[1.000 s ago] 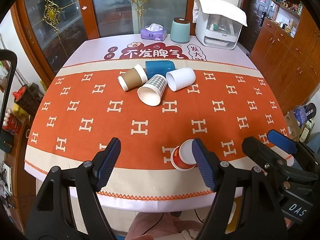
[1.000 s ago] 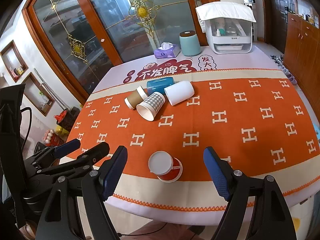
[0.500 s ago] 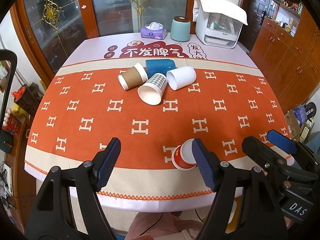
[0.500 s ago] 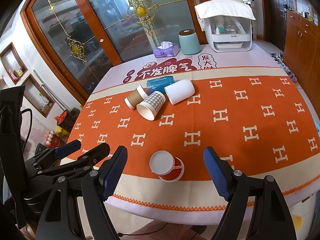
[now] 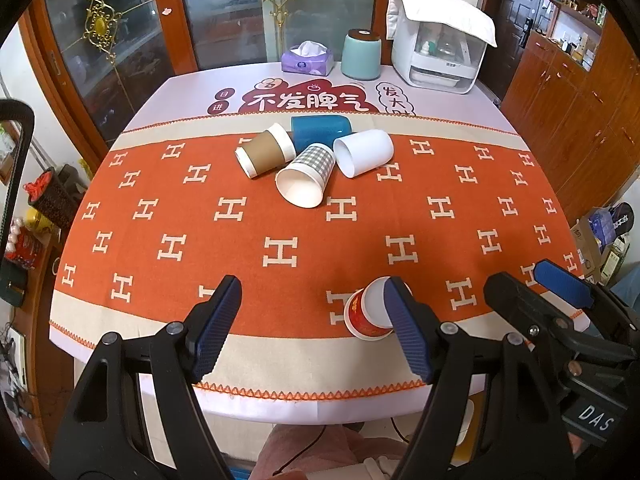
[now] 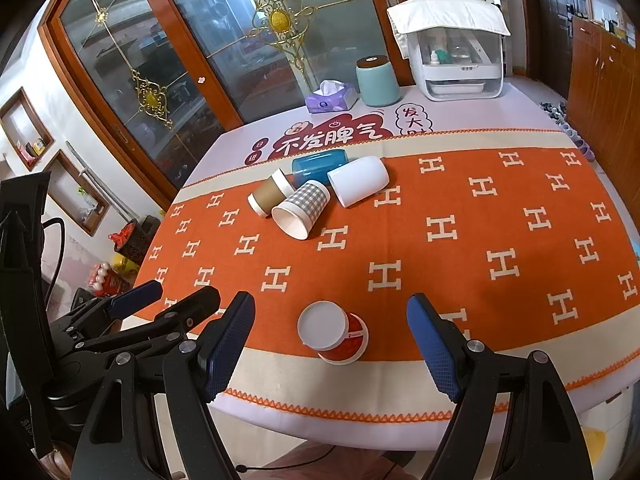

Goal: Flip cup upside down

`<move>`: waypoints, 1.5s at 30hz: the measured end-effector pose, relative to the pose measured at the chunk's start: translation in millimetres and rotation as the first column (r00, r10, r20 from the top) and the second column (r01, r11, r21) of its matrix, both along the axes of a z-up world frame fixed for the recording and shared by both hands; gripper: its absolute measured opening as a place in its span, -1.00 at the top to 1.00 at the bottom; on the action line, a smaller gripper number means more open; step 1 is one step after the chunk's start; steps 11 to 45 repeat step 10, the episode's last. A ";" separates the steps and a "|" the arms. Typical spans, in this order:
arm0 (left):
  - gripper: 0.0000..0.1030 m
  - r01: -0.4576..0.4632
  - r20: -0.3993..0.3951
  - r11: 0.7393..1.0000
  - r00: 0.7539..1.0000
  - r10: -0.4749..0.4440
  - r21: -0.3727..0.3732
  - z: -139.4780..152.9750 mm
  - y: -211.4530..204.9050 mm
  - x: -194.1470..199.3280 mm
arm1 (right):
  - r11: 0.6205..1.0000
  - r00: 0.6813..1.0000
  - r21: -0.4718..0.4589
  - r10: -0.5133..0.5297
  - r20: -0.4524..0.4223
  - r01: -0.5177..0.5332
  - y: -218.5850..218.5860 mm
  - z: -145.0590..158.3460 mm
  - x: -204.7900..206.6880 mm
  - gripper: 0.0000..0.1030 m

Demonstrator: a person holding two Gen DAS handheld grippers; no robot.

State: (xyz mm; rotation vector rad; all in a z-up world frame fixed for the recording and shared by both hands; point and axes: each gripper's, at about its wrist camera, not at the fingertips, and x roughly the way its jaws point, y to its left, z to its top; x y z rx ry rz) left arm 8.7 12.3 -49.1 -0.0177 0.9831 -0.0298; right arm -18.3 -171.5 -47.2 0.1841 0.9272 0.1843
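The orange tablecloth (image 6: 460,264) lies bare around the upside-down red cup (image 6: 336,334), so approach is free from every side. Four tipped cups (image 5: 316,156) cluster well beyond; the sterilizer box (image 5: 440,52), possibly more, lines the far edge.

Left tool (image 5: 314,328): fingers spread wide, nothing between the blue pads (image 5: 216,326). Hovers above the near edge of the counter (image 5: 280,372), pointing across it. Right tool (image 6: 332,348): fingers likewise spread wide, nothing gripped, also above the counter's near edge. Each shows in the other's view: right tool at the counter's near right corner, left tool at its near left corner. The two sit side by side, apart, not touching.
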 end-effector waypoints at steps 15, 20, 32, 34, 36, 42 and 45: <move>-0.38 0.003 -0.001 1.000 1.000 -0.003 0.000 0.0 -0.4 1.4 | 1.000 1.000 0.004 -0.001 -0.004 0.001 0.2 -3.6 0.8 -0.55; -0.38 0.003 -0.001 1.000 1.000 -0.003 0.000 0.0 -0.4 1.4 | 1.000 1.000 0.004 -0.001 -0.004 0.001 0.2 -3.6 0.8 -0.55; -0.38 0.003 -0.001 1.000 1.000 -0.003 0.000 0.0 -0.4 1.4 | 1.000 1.000 0.004 -0.001 -0.004 0.001 0.2 -3.6 0.8 -0.55; -0.38 0.003 -0.001 1.000 1.000 -0.003 0.000 0.0 -0.4 1.4 | 1.000 1.000 0.004 -0.001 -0.004 0.001 0.2 -3.6 0.8 -0.55; -0.38 0.003 -0.001 1.000 1.000 -0.003 0.000 0.0 -0.4 1.4 | 1.000 1.000 0.004 -0.001 -0.004 0.001 0.2 -3.6 0.8 -0.55; -0.38 0.003 -0.001 1.000 1.000 -0.003 0.000 0.0 -0.4 1.4 | 1.000 1.000 0.004 -0.001 -0.004 0.001 0.2 -3.6 0.8 -0.55; -0.38 0.003 -0.001 1.000 1.000 -0.003 0.000 0.0 -0.4 1.4 | 1.000 1.000 0.004 -0.001 -0.004 0.001 0.2 -3.6 0.8 -0.55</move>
